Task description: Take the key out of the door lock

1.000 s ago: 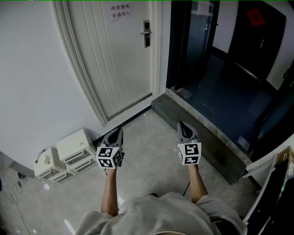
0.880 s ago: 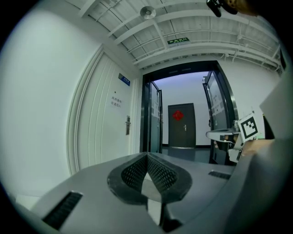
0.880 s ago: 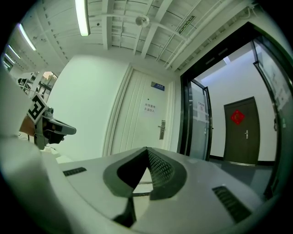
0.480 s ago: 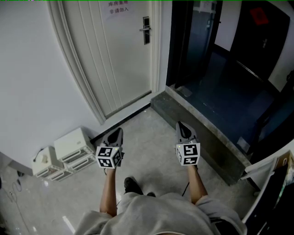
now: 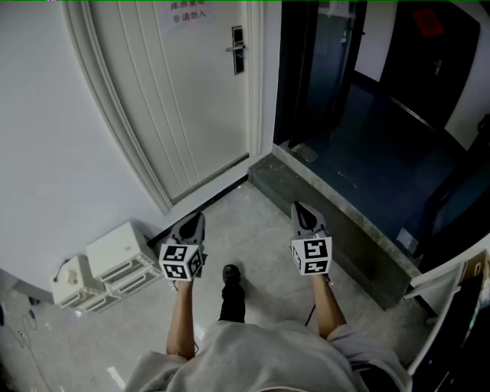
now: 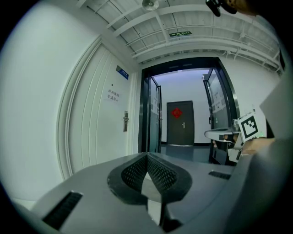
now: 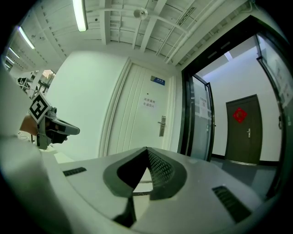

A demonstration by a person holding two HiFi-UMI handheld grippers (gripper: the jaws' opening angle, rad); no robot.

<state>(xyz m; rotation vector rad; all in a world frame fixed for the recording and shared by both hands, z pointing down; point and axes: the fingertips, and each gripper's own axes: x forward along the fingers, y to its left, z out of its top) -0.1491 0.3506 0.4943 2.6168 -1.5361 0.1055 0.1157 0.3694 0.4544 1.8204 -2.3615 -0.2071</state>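
While both grippers sit low in front of the person, neither holds anything. Left gripper [image 6: 147, 156]: jaws closed, tips meeting, nothing between them. Right gripper [image 7: 146, 149]: same, shut tip to tip, empty.

Both point far, side by side and apart, with a bare forearm behind each. Marker cubes face up: left cube [image 5: 181, 262], right cube [image 5: 311, 255]. A shoe [image 5: 231, 273] is on the grey floor [image 5: 253, 222] between the two arms.

Door [image 5: 191, 99]: white, closed, far left, well apart from both grippers. Lock [image 5: 238, 50]: dark plate with a lever handle on the door's right edge, high in the head view. Key: the task puts it in that lock, but the lock is too small in all three views, so I can't make the key out. Paper notice [image 5: 187, 11] on the door, up and left of the lock. Small blue sign [image 6: 122, 72] above the door's right corner.

Right of the door, a dark frame [image 5: 295, 69] opens onto a dark corridor. Stone step [image 5: 337, 222] runs along its threshold; the right gripper's tip is near the step's near edge. At the corridor's far end is a dark door [image 6: 180, 130] with a red ornament [image 6: 177, 112] on it.

White boxes [image 5: 115, 256] are stacked against the left wall, just left of the left gripper.

Each gripper view catches the other gripper at its edge.
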